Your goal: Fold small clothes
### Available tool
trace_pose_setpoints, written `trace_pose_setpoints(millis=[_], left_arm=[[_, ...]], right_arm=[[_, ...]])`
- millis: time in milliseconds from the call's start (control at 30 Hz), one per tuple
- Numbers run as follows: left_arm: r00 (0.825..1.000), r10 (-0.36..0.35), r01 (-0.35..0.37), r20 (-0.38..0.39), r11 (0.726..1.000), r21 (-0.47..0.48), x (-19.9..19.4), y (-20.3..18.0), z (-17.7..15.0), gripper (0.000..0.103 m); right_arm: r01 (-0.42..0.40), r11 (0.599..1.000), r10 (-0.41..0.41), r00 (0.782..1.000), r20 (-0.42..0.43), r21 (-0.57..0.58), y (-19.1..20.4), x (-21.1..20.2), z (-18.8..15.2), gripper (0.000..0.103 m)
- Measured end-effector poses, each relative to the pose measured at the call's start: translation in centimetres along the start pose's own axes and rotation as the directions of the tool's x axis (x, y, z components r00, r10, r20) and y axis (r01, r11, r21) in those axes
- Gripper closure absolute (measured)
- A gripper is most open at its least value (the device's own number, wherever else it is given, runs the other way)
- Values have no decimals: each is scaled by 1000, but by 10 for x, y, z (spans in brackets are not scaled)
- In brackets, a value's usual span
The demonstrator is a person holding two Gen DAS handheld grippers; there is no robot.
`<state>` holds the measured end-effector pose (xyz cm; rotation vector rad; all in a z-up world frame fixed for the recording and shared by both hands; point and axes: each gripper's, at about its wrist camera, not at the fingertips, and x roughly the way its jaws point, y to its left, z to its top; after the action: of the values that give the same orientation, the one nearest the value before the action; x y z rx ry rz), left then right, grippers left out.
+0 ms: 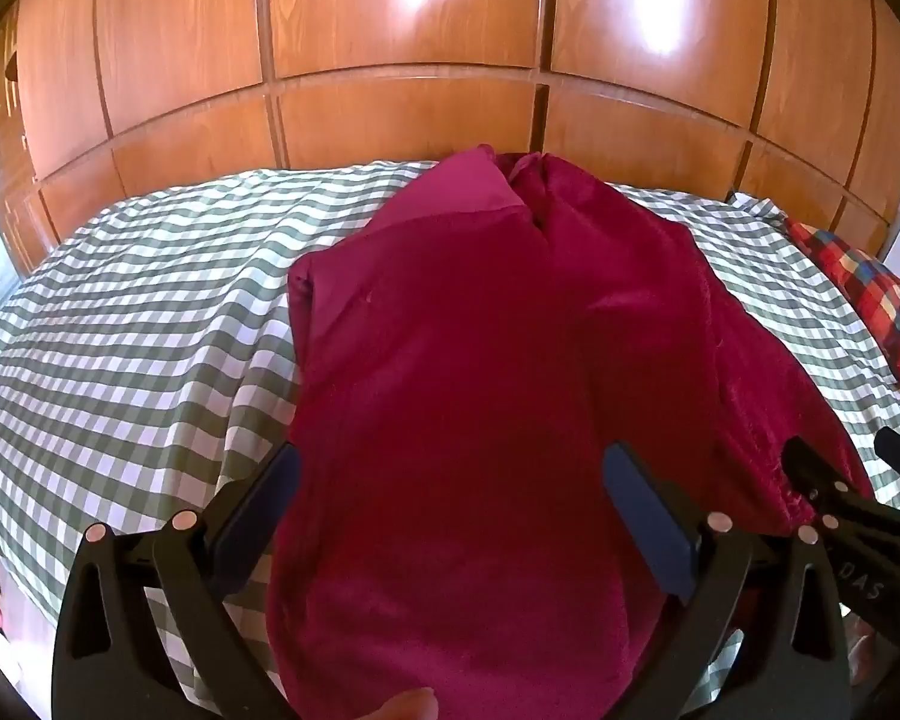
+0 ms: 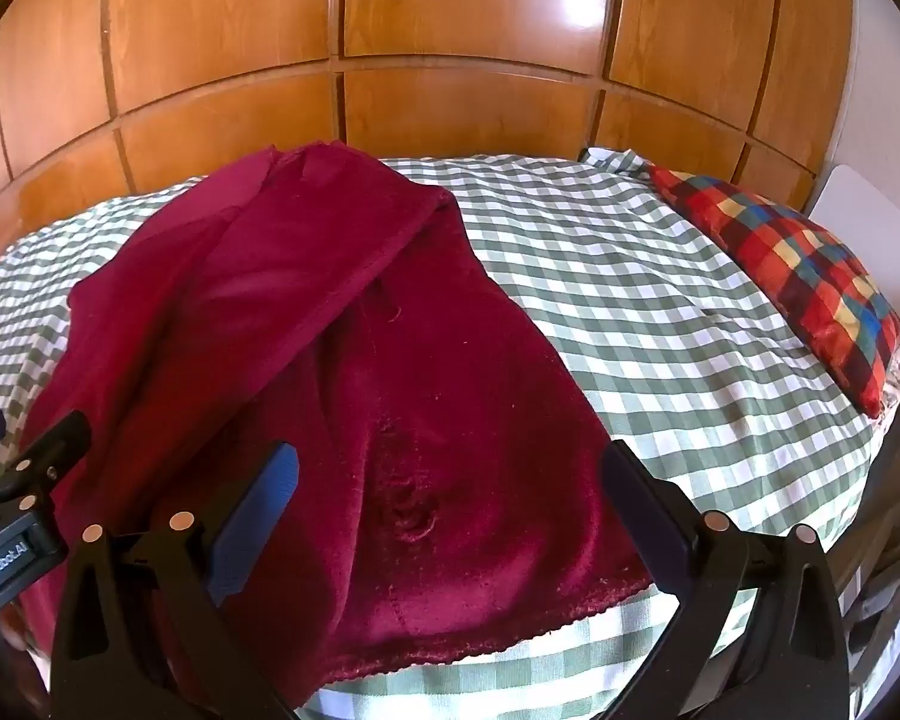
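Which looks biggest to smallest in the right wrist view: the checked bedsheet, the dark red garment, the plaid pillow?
1. Checked bedsheet and dark red garment: alike in apparent area; the garment lies nearer the camera, so no ranking.
2. Plaid pillow: clearly smallest, though farther off.

Lots of bare checked sheet (image 2: 660,300) on both sides of red clothes (image 2: 354,360), colourful pillow (image 2: 810,276) at right edge, wooden wall (image 2: 450,60) behind the bed

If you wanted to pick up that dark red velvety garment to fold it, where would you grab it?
Probably by the near hem of the dark red garment, the scalloped edge lying flat on the checked sheet. Coming from the near side, the open right gripper already straddles it.
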<state>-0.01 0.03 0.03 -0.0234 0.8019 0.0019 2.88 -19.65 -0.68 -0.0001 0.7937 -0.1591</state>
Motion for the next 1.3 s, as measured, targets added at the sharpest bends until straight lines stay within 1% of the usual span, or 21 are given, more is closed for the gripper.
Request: trace_pose_setpoints(millis=[167, 333, 433, 467, 500, 600, 767, 867, 1300], left_arm=[[1000, 4, -4, -1, 1000, 7, 1, 0, -3, 3], [1000, -16, 16, -5, 1000, 15, 4, -1, -6, 3], [999, -37, 37, -16, 999, 4, 6, 0, -7, 3], [999, -40, 40, -21, 999, -6, -2, 0, -4, 3], [999, -38, 38, -22, 999, -5, -3, -1, -4, 3], [1000, -25, 25, -10, 1000, -3, -6, -1, -5, 3], [999, -35, 35, -12, 999, -3, -6, -2, -4, 3], [999, -41, 41, -12, 999, 15, -6, -5, -5, 3], [998, -55, 55, 7, 998, 27, -10, -7, -3, 3]], right_arm=[[-1, 1000, 1, 1000, -5, 1, -1, -1, 0, 3], [7, 1000, -7, 1000, -6, -5, -2, -1, 0, 3], [5, 1000, -5, 1000, -4, -3, -2, -3, 2, 3], [4, 1000, -4, 1000, -3, -2, -2, -3, 1, 3], [3, 1000, -3, 1000, -3, -1, -2, -3, 1, 3], [2, 1000, -2, 1000, -5, 1, -1, -2, 0, 3], [1, 1000, -1, 1000, -4, 3, -1, -4, 0, 3], [1, 1000, -1, 1000, -4, 8, -2, -4, 1, 3], [-1, 1000, 1, 1000, -2, 14, -5, -2, 2, 3]])
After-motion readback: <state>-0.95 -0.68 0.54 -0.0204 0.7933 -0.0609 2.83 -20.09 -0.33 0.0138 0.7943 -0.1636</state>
